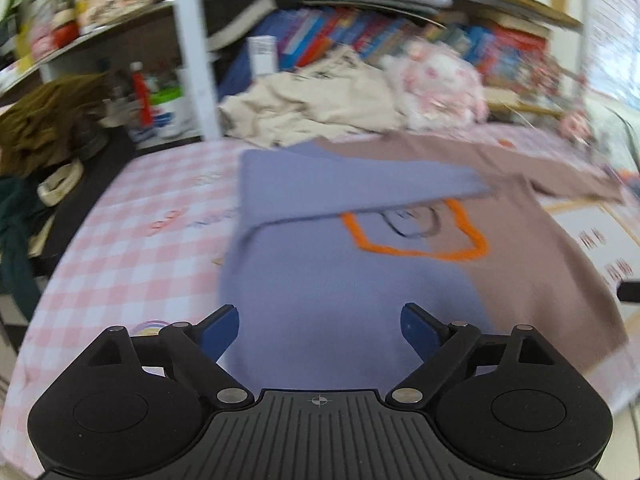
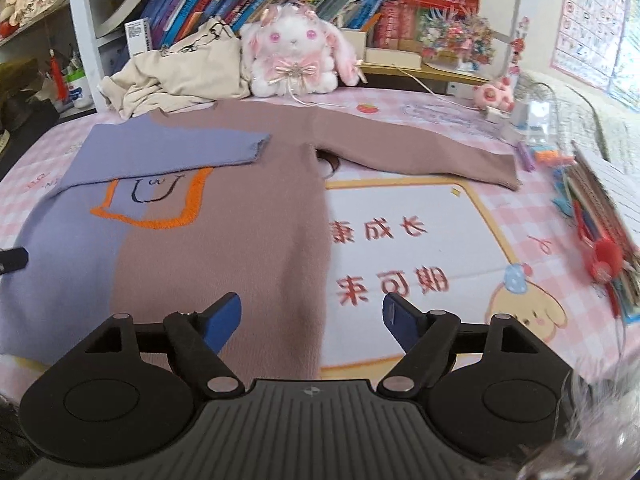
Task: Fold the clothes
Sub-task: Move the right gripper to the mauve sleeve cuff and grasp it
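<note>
Left tool (image 1: 320,332) jaws wide, nothing between them, above the purple half of the sweater (image 2: 224,208). The sweater lies flat on the pink checked bench (image 2: 520,208), purple sleeve (image 2: 168,148) folded across the chest, brown sleeve (image 2: 420,152) stretched out right. Right tool (image 2: 312,320) also wide and empty, over the brown hem edge.

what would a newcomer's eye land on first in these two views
The two-tone sweater, purple on one half and brown on the other, lies flat mid-table with its purple sleeve folded across the chest and the brown sleeve still stretched out. Behind it, against the bookshelf, sits a pink and white plush bunny beside a crumpled beige garment.
</note>
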`<state>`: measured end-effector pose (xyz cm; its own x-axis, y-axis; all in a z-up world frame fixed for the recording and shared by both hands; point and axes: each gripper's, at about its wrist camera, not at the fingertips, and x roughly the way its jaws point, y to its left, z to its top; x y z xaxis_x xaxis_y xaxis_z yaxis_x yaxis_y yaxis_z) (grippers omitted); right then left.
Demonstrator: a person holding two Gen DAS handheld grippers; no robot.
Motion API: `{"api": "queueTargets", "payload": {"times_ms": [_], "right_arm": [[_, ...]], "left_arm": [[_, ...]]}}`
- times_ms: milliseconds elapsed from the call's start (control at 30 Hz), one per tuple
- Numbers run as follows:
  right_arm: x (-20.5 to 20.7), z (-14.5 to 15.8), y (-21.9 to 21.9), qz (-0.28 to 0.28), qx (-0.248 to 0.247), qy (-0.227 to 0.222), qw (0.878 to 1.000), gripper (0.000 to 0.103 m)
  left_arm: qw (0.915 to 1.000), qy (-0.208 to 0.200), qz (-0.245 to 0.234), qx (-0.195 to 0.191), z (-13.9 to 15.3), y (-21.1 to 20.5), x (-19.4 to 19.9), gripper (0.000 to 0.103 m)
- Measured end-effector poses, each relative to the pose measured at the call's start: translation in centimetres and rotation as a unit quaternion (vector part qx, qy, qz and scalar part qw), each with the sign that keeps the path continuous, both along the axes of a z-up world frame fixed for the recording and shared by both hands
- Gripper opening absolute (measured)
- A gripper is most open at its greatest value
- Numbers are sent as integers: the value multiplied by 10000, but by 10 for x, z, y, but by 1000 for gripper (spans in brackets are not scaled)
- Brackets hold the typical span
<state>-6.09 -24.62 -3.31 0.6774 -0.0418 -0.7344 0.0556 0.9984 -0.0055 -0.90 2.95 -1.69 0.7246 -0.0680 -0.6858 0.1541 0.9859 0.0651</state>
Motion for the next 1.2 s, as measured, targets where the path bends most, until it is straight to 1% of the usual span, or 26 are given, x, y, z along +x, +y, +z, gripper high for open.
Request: {"api": "queueTargets", "payload": {"times_ms": [67,233,367,500,567,767,900,1000,1200], "right_arm": [[-8,0,-2,-105,-35,24,9999,77],[-25,0,-9,-356,-115,105,9992,77],[-26,-1,-16,-464,-80,168,9988,77],[-16,-3,-22,-429,-5,208,9989,77],[-7,-6,-26,-367,51,242,9990,77],[24,-13,-51,-108,235,239,9994,77],[54,-16,-88,-1,399,225,9990,77],[77,-16,-126,-72,492,169,9986,77],[123,-25,-201,-153,572,293,9978,75]], "left_arm": [[9999,53,-155,11,-2,-7,-2,94],[9992,134,-329,-176,-9,-13,-2,95],[9986,204,-415,-257,-12,-18,-1,95],[9989,263,-302,-234,-15,-19,1,95],[9991,314,-165,-234,-16,-18,3,95],[9975,419,513,-258,-19,-22,11,96],[9934,466,1018,-269,-19,-40,20,96],[9896,478,1328,-280,-20,-60,21,96],[9779,632,1980,-211,-29,-96,11,96]]}}
